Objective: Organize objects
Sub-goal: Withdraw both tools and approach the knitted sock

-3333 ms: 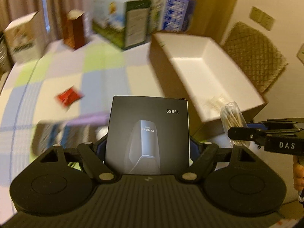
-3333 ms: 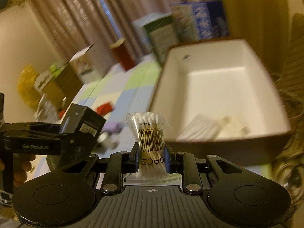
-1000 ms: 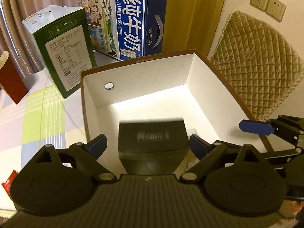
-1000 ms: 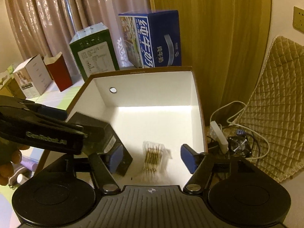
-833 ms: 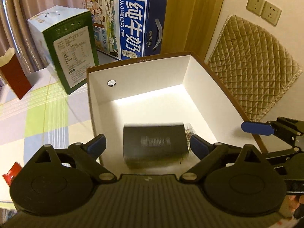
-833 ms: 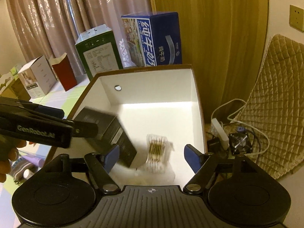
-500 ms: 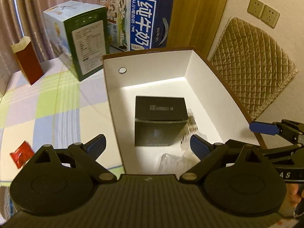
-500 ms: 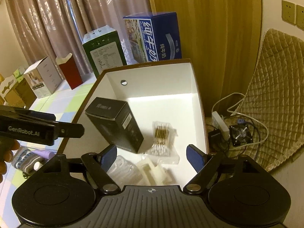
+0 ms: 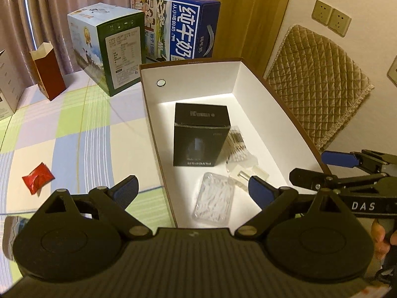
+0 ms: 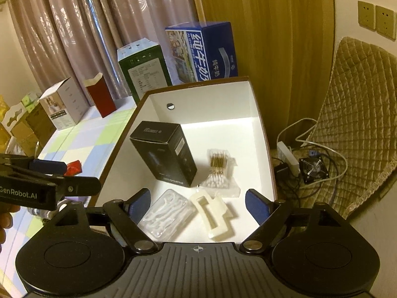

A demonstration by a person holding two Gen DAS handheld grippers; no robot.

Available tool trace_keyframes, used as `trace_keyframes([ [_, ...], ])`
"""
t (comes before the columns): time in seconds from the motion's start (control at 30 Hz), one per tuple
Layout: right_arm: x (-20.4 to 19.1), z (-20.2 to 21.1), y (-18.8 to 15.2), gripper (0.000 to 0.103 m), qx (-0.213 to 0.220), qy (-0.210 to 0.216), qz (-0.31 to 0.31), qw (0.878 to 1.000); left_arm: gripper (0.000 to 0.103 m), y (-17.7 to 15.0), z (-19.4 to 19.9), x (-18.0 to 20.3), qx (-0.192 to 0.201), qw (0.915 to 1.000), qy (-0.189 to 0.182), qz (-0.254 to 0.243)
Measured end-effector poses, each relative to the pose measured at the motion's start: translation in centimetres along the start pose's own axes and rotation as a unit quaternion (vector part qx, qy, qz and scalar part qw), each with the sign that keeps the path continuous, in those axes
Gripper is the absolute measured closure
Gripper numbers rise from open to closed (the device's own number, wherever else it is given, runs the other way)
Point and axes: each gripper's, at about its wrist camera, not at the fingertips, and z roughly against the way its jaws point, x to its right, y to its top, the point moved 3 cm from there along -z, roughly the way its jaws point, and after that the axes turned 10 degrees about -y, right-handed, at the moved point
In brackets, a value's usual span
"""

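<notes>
A white box with a brown rim (image 9: 250,74) (image 10: 263,124) stands at the table's right end. Inside it a black carton (image 9: 199,137) (image 10: 165,152) stands upright, with a pack of cotton swabs (image 9: 237,146) (image 10: 218,168) beside it, a clear case of white picks (image 9: 215,203) (image 10: 165,214) and a cream plastic clip (image 10: 214,214). My left gripper (image 9: 192,190) is open and empty above the box's near end. My right gripper (image 10: 197,202) is open and empty over the same end; it shows at the right of the left wrist view (image 9: 347,168).
A red sachet (image 9: 37,177) lies on the checked tablecloth (image 9: 74,136). A green carton (image 9: 109,47), a blue milk carton (image 9: 178,27), a red carton (image 9: 48,73) and a white carton (image 10: 63,103) stand at the back. A quilted chair (image 9: 317,79) and cables (image 10: 310,156) are right of the table.
Both grippers let go of their loads into the box: the black carton from the left, the cotton swabs from the right. Both have since drawn back and up, open.
</notes>
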Motion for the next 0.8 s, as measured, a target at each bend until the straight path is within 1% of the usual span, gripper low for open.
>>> trace_keyframes([
  [0.47,-2.6,3.5,-1.8,0.021,0.01,0.003,0.003,1.0,0.01,-3.5,4.1,0.0,0.01,0.9999,-0.003,0.009],
  [0.67,-4.6,4.4,-2.9,0.021,0.007,0.011,0.01,1.0,0.01,-5.4,6.2,-0.7,0.014,0.9998,-0.004,0.012],
  [0.8,-6.2,4.7,-3.7,0.021,0.001,0.02,0.017,1.0,0.01,-6.8,7.5,-1.9,0.013,0.9996,-0.002,0.024],
])
